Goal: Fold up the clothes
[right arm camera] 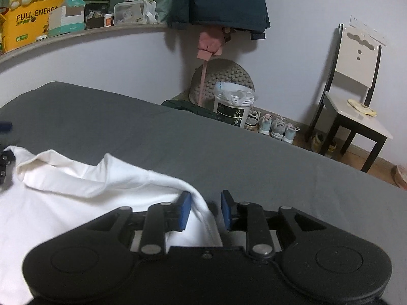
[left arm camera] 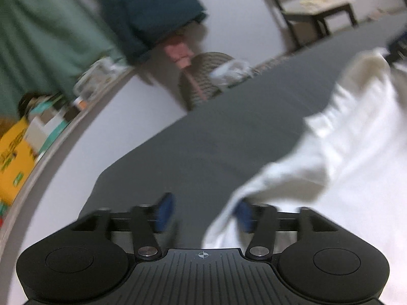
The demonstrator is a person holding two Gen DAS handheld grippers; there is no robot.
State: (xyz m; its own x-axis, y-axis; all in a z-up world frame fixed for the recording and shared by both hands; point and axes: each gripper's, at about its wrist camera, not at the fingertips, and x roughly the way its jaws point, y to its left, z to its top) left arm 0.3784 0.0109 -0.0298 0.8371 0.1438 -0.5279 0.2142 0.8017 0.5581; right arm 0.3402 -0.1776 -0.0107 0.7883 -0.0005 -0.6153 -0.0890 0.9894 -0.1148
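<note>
A white garment (left arm camera: 343, 152) lies rumpled on a dark grey bed sheet (left arm camera: 198, 139). In the blurred left wrist view, my left gripper (left arm camera: 204, 213) is open at the cloth's left edge. The fabric drapes over its right blue pad (left arm camera: 244, 216), while the left pad stands over bare sheet. In the right wrist view, the white garment (right arm camera: 76, 203) spreads to the left. My right gripper (right arm camera: 205, 209) is open, with the cloth's right edge lying between its pads, against the left pad (right arm camera: 184, 209). Part of the left gripper shows at the far left edge.
Beyond the bed's far edge (right arm camera: 229, 127) stand a white bucket (right arm camera: 232, 106), several shoes (right arm camera: 277, 127) and a chair (right arm camera: 356, 94). A wall shelf (right arm camera: 76, 34) holds boxes, and a dark jacket (right arm camera: 221, 0) hangs above. Bare sheet (right arm camera: 305, 178) lies right of the garment.
</note>
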